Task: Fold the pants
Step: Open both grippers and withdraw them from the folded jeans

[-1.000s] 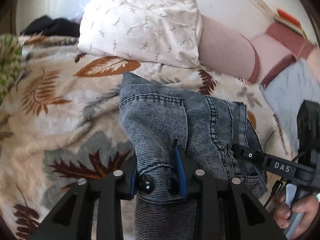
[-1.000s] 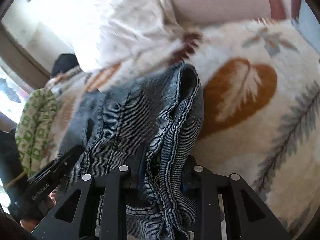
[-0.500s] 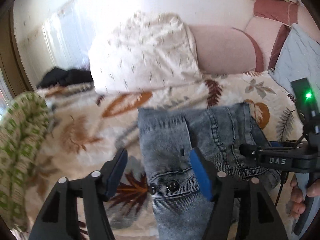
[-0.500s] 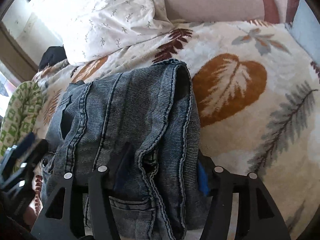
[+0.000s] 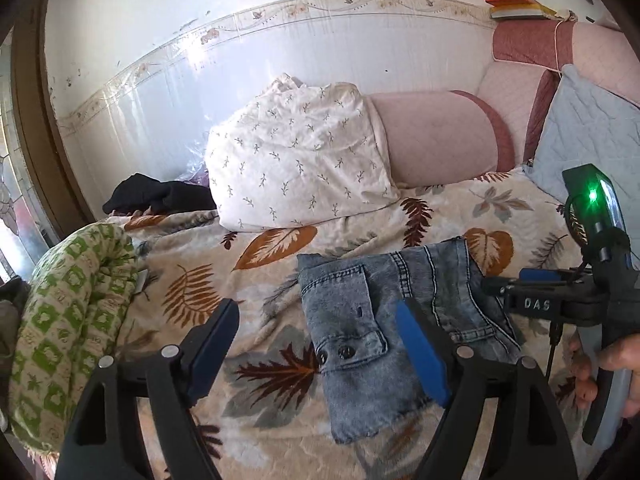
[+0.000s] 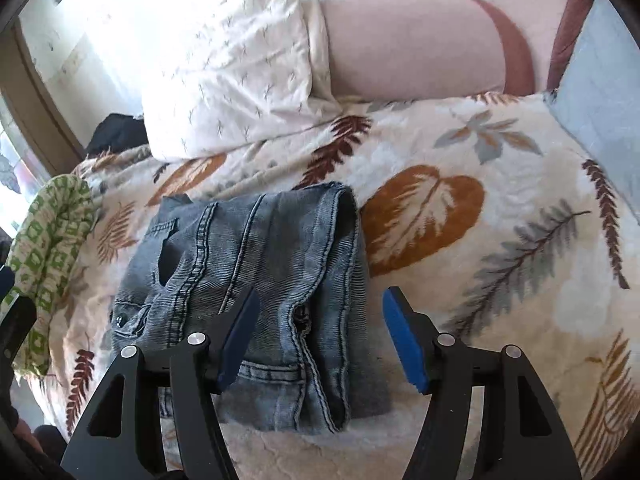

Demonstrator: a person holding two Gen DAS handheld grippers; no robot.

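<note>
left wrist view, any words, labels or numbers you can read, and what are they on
"DAS": white letters on the black body of the right gripper, seen from the left wrist.
Books on the headboard: any spine text is too small to read.
Jeans buttons: too small to read.
Nothing else legible in either view.

The white pillow [image 5: 296, 164] covers the left end of the pink bolster [image 5: 440, 136] and part of the dark clothing [image 5: 156, 198] behind it. In the right wrist view, the near edge of the jeans [image 6: 256, 280] is hidden behind the black gripper frame. The books [image 5: 516, 6] on the headboard are too small to read. The right hand [image 5: 600, 372] is cut off by the picture's edge.
</note>
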